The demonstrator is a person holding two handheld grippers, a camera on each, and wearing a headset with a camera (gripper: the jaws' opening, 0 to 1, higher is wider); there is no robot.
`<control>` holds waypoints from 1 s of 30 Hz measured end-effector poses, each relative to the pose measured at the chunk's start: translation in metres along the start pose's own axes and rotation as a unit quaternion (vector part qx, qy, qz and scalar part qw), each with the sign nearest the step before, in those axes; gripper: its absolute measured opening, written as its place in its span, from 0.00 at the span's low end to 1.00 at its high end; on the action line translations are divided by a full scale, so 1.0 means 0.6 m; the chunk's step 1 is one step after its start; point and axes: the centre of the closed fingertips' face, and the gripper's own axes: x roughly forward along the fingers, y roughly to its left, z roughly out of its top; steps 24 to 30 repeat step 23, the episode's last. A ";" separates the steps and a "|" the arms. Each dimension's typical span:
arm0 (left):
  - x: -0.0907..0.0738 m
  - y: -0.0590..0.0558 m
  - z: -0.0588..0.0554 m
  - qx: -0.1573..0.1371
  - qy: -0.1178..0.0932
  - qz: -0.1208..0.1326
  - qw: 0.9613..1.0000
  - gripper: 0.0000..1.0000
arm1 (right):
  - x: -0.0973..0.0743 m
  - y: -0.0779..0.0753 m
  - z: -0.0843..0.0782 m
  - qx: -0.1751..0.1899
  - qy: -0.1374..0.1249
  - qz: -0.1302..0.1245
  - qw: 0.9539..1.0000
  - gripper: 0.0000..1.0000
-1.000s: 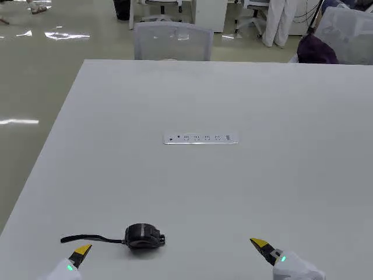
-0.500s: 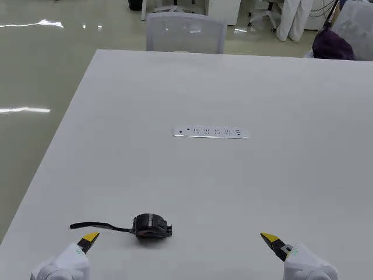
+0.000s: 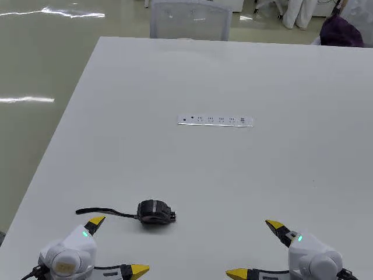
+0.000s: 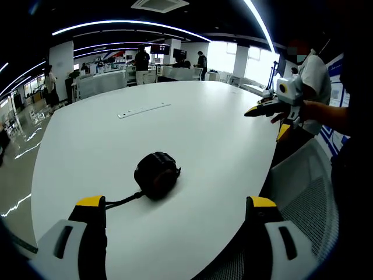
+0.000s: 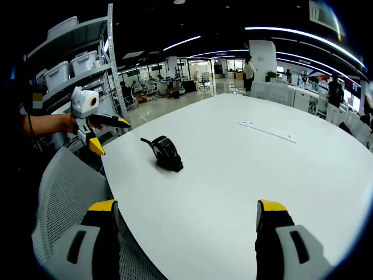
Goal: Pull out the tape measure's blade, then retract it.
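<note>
A black tape measure (image 3: 155, 212) lies on the white table (image 3: 233, 76) near its front edge, with a black wrist strap (image 3: 99, 211) trailing off to its left. Its blade is not pulled out. My left gripper (image 3: 115, 247) hovers open just in front of it, yellow-tipped jaws wide apart; in the left gripper view the tape measure (image 4: 156, 174) sits ahead between the jaws of my left gripper (image 4: 178, 205). My right gripper (image 3: 257, 249) is open further right, away from the tape measure (image 5: 166, 155), which lies ahead-left of the right gripper (image 5: 185, 213) in its own view.
A white power strip (image 3: 215, 121) lies flat at the table's middle. A grey mesh chair (image 3: 188, 20) stands at the far edge. The table's left edge drops to a shiny floor (image 3: 35, 70). Shelves with bins (image 5: 70, 70) stand behind me.
The head camera has tilted down, so both grippers show more fully. The tape measure has not moved on the table; both grippers remain open.
</note>
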 end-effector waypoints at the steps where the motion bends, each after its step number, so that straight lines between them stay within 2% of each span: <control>1: 0.000 0.000 0.000 0.002 0.000 0.000 1.000 0.99 | 0.000 0.000 0.000 0.000 0.000 0.000 1.000 1.00; 30: -0.003 0.004 0.000 0.002 -0.003 0.003 1.000 0.99 | -0.002 0.003 0.004 -0.006 0.000 0.004 1.000 1.00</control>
